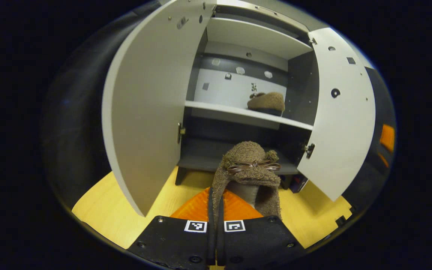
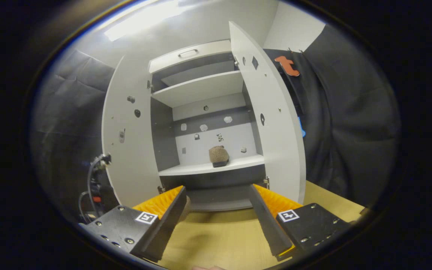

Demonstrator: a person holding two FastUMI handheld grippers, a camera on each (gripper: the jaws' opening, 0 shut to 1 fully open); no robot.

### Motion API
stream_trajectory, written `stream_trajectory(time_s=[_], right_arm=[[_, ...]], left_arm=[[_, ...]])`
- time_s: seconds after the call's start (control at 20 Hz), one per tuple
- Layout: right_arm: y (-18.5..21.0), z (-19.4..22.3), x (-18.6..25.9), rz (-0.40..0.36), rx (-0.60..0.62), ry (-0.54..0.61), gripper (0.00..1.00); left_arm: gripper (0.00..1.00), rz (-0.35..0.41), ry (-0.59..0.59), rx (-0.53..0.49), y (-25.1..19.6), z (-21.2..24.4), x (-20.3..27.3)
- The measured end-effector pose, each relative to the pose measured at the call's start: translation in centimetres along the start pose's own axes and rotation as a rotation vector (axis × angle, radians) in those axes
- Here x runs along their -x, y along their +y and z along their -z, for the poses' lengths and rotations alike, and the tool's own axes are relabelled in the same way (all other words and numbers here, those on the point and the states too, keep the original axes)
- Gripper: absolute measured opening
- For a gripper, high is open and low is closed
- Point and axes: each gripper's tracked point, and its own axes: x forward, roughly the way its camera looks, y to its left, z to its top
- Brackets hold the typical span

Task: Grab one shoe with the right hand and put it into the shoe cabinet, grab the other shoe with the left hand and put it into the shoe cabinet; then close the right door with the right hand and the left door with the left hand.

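A fuzzy brown slipper with a small bow (image 1: 251,168) hangs in front of the open shoe cabinet, and my left gripper (image 1: 216,202) is shut on its heel side. The second brown slipper (image 1: 266,102) rests on the right part of the white middle shelf (image 1: 219,109); in the right gripper view that slipper (image 2: 219,155) sits on the same shelf (image 2: 186,170). My right gripper (image 2: 218,191) stands open facing the cabinet, low over the wooden surface, with nothing between its fingers.
Both cabinet doors stand wide open: left door (image 1: 144,108) and right door (image 1: 341,112), seen again as left door (image 2: 129,150) and right door (image 2: 272,131). The cabinet stands on a yellow wooden surface (image 2: 219,232). Cables (image 2: 92,176) hang at the left.
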Motion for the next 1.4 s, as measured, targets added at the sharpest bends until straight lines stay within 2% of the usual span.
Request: stream_trajectory(time_s=[0.05, 0.45, 0.8, 1.0, 1.1, 1.25, 1.4], right_arm=[[-0.2, 0.1, 0.0, 0.001, -0.001, 0.001, 0.98], [-0.9, 0.6, 0.7, -0.005, -0.02, 0.005, 1.0], [-2.2, -0.4, 1.8, 0.003, -0.039, -0.023, 1.0], [-2.9, -0.9, 2.2, -0.002, -0.042, -0.035, 1.0], [-3.6, -0.9, 1.8, 0.004, -0.043, -0.035, 1.0], [-4.2, -0.7, 1.8, 0.009, -0.062, -0.029, 1.0], [-4.8, -0.4, 1.6, 0.001, -0.055, -0.019, 1.0]], left_arm=[[0.02, 0.004, -0.03, 0.004, -0.2, -1.8, 0.3], [0.02, 0.029, -0.262, -0.017, -1.7, -17.0, 1.8], [0.02, -0.027, -0.389, -0.022, -2.8, -26.4, -3.2], [0.02, -0.09, -0.426, 0.027, -2.8, -28.0, -8.4], [0.02, -0.096, -0.397, 0.021, -3.5, -27.8, -11.8], [0.02, -0.101, -0.328, 0.067, -4.6, -26.8, -16.8], [0.02, -0.143, -0.294, 0.021, -4.3, -25.5, -21.0]])
